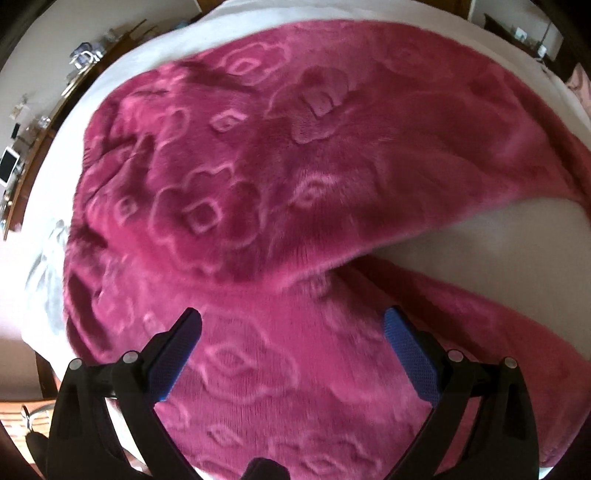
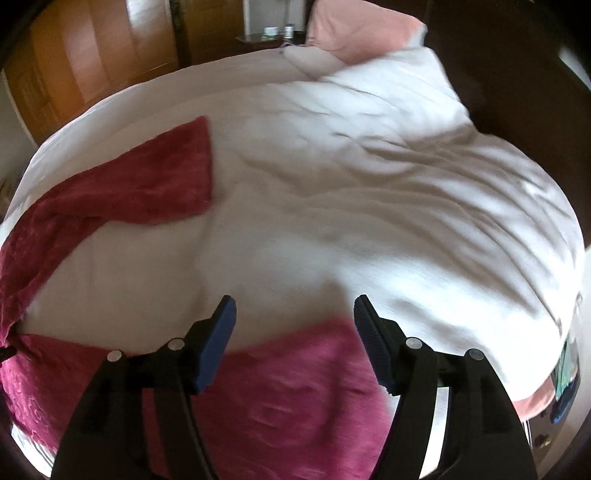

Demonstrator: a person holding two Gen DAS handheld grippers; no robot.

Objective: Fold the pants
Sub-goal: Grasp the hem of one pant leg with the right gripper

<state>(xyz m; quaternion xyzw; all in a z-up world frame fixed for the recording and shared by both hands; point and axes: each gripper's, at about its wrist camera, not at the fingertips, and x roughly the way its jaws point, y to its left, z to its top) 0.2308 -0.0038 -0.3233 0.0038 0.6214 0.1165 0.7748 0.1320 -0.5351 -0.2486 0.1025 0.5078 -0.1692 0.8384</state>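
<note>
The pants (image 1: pixel 258 177) are magenta plush with an embossed flower pattern, spread on a white bed. In the left wrist view they fill most of the frame, the two legs splitting toward the right. My left gripper (image 1: pixel 293 325) is open just above the waist part, holding nothing. In the right wrist view the near leg (image 2: pixel 295 398) lies under my right gripper (image 2: pixel 294 314), which is open and empty over the leg's far edge. The far leg (image 2: pixel 147 184) ends at a straight hem on the left.
The white bed sheet (image 2: pixel 369 192) is wrinkled toward the right. A pink pillow (image 2: pixel 362 33) and a white pillow (image 2: pixel 391 81) lie at the far end. A wooden wardrobe (image 2: pixel 92 55) stands beyond the bed. A cluttered shelf (image 1: pixel 44 122) runs along the left.
</note>
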